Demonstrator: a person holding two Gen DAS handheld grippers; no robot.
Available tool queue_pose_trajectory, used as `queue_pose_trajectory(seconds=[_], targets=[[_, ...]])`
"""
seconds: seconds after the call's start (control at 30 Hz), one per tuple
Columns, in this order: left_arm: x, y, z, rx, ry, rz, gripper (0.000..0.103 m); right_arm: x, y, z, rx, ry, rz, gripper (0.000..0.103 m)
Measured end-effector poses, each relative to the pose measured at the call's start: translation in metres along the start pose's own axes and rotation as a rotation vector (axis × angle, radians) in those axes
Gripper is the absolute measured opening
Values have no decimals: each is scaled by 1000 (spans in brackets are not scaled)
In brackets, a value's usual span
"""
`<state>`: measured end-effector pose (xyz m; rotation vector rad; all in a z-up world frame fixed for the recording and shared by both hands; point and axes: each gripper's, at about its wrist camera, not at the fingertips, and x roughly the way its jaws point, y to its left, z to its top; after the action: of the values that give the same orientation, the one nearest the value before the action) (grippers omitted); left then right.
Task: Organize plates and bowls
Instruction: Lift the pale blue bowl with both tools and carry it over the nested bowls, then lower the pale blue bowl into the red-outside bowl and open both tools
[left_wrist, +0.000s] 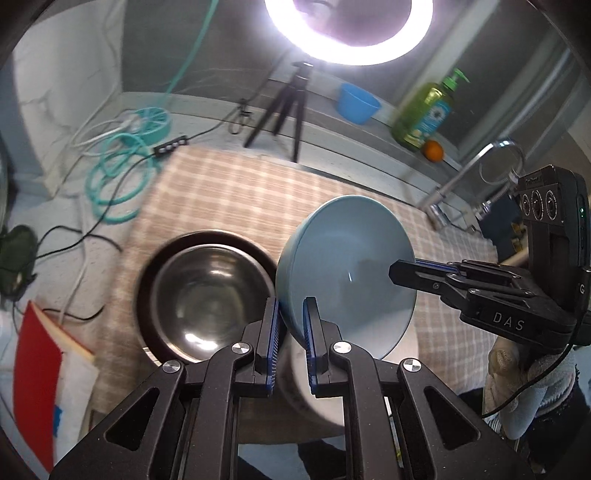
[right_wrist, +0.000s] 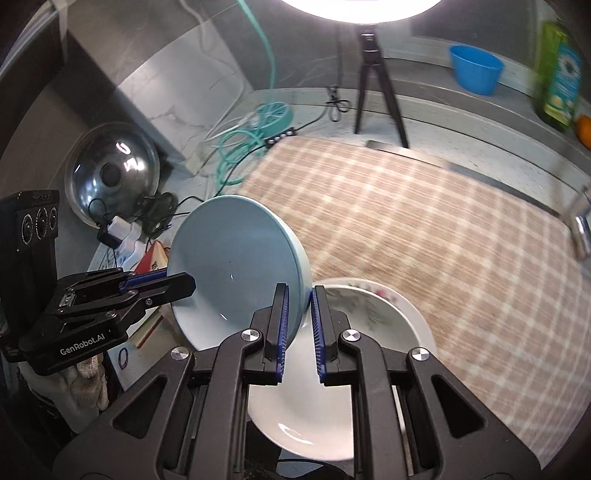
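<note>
Covering most of the tabletop (right_wrist: 155, 99) is a checked cloth (right_wrist: 424, 236), and all the dishes sit on it or hang over it. Next in size is the dark plate (left_wrist: 155, 258) with the shiny steel bowl (left_wrist: 207, 295) inside it, off to the left in the left view. On the other side, a white flowered plate (right_wrist: 388, 314) lies flat right under your right hand.

You are holding the light blue bowl (left_wrist: 351, 254) up in the air, tipped on its edge, between those two dishes. It touches nothing but your tongs. The left tongs (left_wrist: 291, 325) are pinched nearly shut on one side of its rim. The right tongs (right_wrist: 299, 314) are pinched nearly shut on the other side.

The blue bowl probably goes into the steel bowl or onto the white plate; you can't tell yet which one. To do it well, keep both pinches tight, because the rim is thin and smooth and could slip. Move both hands together so the bowl does not twist. Tip it level before you go down. Lower it slowly, so it doesn't bang. Let go only when it rests flat.
</note>
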<state>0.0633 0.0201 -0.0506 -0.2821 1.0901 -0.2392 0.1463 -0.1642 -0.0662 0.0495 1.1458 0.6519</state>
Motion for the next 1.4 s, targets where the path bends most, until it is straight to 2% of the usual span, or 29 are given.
queue_pose_trajectory(seconds=[0.2, 0.53, 0.97, 1.4], targets=[[-9, 33, -1, -71, 0, 31, 11, 28, 26, 21, -53, 49, 36, 13], [1, 67, 2, -133, 70, 32, 11, 66, 46, 31, -75, 127, 42, 13], [16, 81, -5, -144, 152, 27, 11, 92, 49, 29, -68, 203, 31, 13], [21, 88, -2, -162, 163, 34, 11, 108, 51, 30, -68, 241, 8, 13]])
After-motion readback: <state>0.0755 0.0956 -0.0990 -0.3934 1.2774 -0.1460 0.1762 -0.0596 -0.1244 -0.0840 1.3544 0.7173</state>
